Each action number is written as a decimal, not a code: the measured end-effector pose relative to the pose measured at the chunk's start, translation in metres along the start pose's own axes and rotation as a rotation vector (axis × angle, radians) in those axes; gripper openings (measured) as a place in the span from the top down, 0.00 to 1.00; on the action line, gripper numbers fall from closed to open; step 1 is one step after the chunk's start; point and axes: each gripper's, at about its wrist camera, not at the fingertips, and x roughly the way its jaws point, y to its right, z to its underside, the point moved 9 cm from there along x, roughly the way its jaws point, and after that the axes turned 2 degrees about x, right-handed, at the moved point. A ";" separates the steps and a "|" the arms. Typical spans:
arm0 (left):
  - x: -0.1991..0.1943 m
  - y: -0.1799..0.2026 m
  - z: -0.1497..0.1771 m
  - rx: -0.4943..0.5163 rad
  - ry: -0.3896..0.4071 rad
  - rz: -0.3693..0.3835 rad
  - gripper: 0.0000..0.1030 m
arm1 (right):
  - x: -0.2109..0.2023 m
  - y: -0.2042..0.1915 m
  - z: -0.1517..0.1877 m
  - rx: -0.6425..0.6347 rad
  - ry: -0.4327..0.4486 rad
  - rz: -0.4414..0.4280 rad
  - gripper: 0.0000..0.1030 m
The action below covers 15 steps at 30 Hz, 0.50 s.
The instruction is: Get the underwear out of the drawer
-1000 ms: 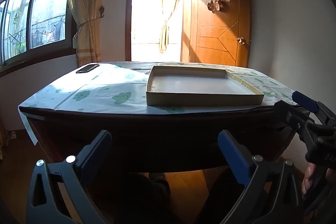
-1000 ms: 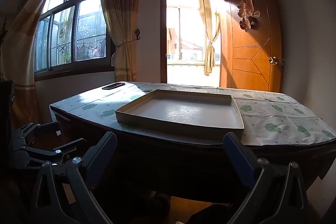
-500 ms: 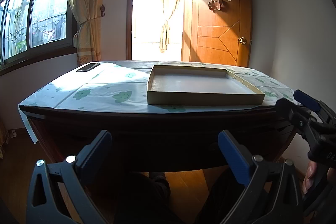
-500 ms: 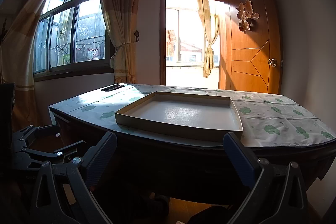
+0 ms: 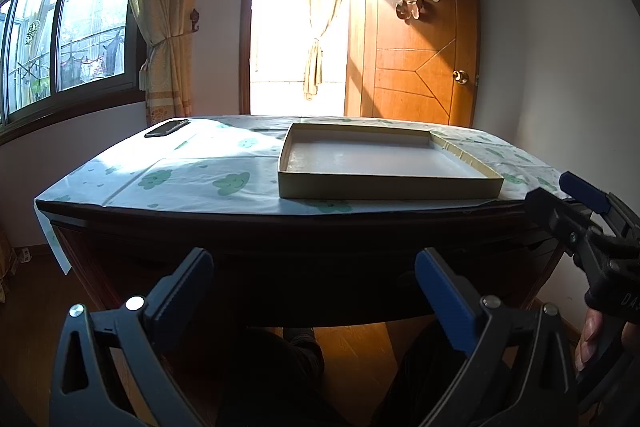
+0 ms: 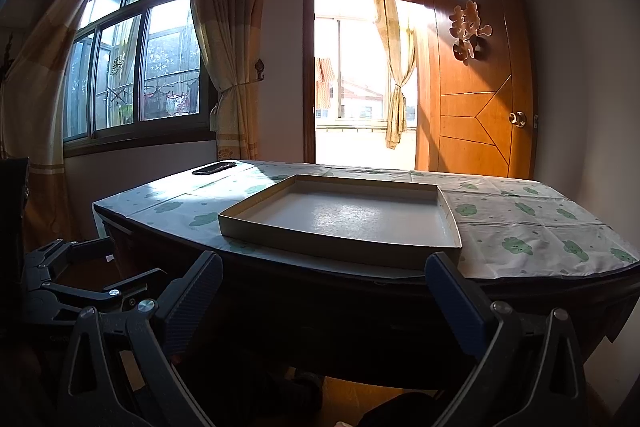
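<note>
Currently left gripper [image 5: 312, 279] spread wide, nothing between blue pads, held low before dark table front [image 5: 320, 267]. Right gripper [image 6: 324, 287] likewise spread, nothing pinched. Shallow cardboard tray [image 5: 384, 189] ahead and above both tools, on cloud-print tablecloth [image 5: 192, 179]; phone [image 5: 166, 128] far ahead-left. Underwear and drawer: cannot tell where (table front too dark). Right gripper also visible at right edge of left view.

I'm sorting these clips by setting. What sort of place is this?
Probably a room in a home: curtained window, wooden door open toward a sunlit balcony, and a table under a cloud-print cloth.
</note>
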 end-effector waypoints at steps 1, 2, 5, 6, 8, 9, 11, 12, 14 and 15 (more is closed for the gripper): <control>0.000 0.000 0.000 0.000 0.000 -0.001 0.00 | 0.000 0.000 0.000 -0.001 0.000 0.000 0.01; 0.000 0.000 0.000 -0.001 0.000 0.000 0.00 | 0.000 0.000 0.000 -0.001 0.000 0.001 0.00; 0.000 0.000 0.000 0.000 0.000 0.000 0.00 | 0.000 0.000 0.001 0.002 0.001 0.000 0.01; 0.000 0.000 0.000 0.000 0.000 0.000 0.00 | 0.000 0.000 0.001 0.002 0.001 0.001 0.01; 0.000 0.000 0.000 0.000 0.000 0.001 0.00 | 0.000 0.000 0.001 0.001 0.001 0.001 0.01; 0.000 0.000 0.000 0.000 0.000 0.000 0.00 | 0.000 0.000 0.001 0.000 0.001 0.002 0.01; 0.000 0.000 0.000 0.000 0.000 0.000 0.00 | 0.000 0.000 0.001 0.002 0.001 0.001 0.01; 0.000 0.000 0.000 -0.001 0.000 0.001 0.00 | 0.000 0.000 0.001 0.002 0.001 0.001 0.01; 0.000 0.000 0.000 0.000 0.000 0.000 0.00 | 0.000 0.000 0.001 0.001 0.001 0.002 0.01; 0.000 0.000 0.000 0.000 0.000 0.000 0.00 | 0.000 0.001 0.001 0.001 0.002 0.003 0.01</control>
